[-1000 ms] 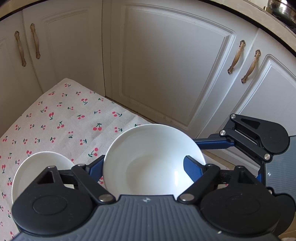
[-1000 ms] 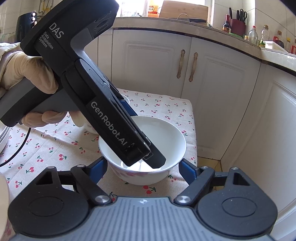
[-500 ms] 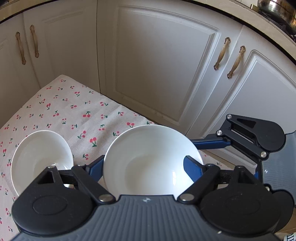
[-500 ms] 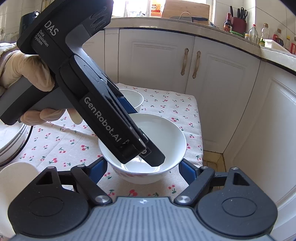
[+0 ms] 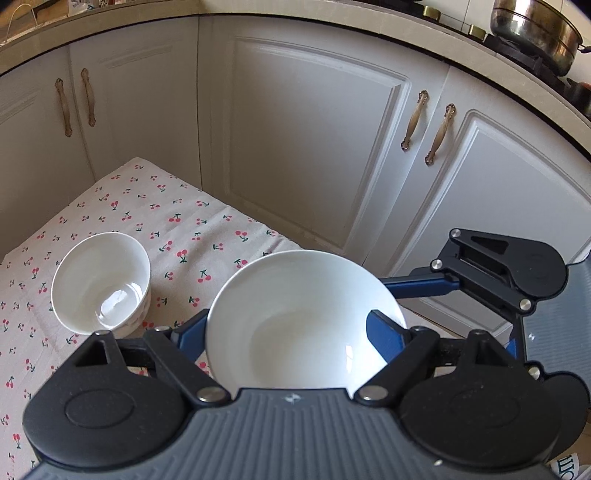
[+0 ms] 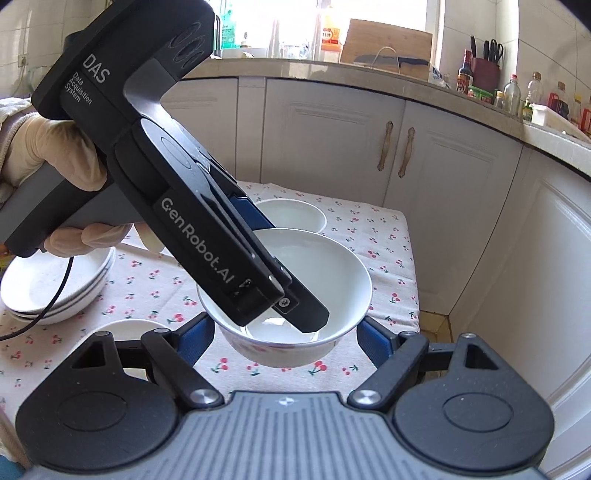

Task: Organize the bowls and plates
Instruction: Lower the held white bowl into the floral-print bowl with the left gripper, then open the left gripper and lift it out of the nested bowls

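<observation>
The large white bowl (image 6: 295, 291) hangs above the cherry-print cloth (image 6: 384, 236), its rim pinched by the left gripper (image 6: 291, 314), near a smaller bowl (image 5: 101, 282). The right gripper (image 6: 284, 334) hovers beside it, jaws wide and empty.

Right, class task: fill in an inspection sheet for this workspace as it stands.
Surface: cherry-print cloth, covering the top fully.
Job's things: large bowl held off the cloth; small bowl standing on the cloth; stack of plates at the left of the right wrist view; white dish, partly hidden.
Clutter: nothing seen.
Grippers: left gripper shut on the large bowl, one finger inside it; right gripper open, fingers either side of that bowl, no contact seen.
Cables: black cable trailing across the stack of plates.
Surroundings: white cabinets; metal pot above; bottles on the counter.
</observation>
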### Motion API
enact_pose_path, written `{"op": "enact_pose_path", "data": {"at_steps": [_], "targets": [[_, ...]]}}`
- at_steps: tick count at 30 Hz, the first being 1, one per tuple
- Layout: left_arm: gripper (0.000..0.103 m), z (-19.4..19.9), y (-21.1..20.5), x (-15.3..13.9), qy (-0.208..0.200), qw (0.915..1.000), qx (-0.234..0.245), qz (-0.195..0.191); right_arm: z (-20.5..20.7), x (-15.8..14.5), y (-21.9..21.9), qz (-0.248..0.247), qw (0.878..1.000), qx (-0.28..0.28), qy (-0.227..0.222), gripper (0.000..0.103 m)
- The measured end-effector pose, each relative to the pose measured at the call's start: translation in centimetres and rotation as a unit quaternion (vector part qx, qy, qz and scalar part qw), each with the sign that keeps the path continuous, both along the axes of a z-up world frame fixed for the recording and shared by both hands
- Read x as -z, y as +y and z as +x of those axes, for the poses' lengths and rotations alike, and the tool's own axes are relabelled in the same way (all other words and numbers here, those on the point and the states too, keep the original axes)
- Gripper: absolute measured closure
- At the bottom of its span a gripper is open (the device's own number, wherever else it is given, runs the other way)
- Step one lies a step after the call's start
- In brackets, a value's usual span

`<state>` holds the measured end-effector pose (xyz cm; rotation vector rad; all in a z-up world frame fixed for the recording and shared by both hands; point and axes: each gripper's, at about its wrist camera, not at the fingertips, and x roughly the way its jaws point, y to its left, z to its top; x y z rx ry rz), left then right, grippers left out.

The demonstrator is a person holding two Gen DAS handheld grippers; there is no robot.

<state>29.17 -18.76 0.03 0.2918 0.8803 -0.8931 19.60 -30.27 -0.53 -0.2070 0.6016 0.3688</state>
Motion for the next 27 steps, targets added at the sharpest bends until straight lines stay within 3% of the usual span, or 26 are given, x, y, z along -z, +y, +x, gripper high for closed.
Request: {"op": "enact_pose_path", "data": {"at_steps": [10, 27], "targets": [[0.015, -4.0, 2.9, -1.8, -0.01, 0.9998, -0.014, -0.012, -4.3, -2.0, 2.1, 0.0, 1.0, -0.015, -0.018, 0.015], [0.015, -7.8, 6.2, 0.0, 0.002, 0.999, -0.045, -0.005, -7.1, 0.4, 5.0, 0.014, 0.999, -0.036, 0.008, 0.015]]}}
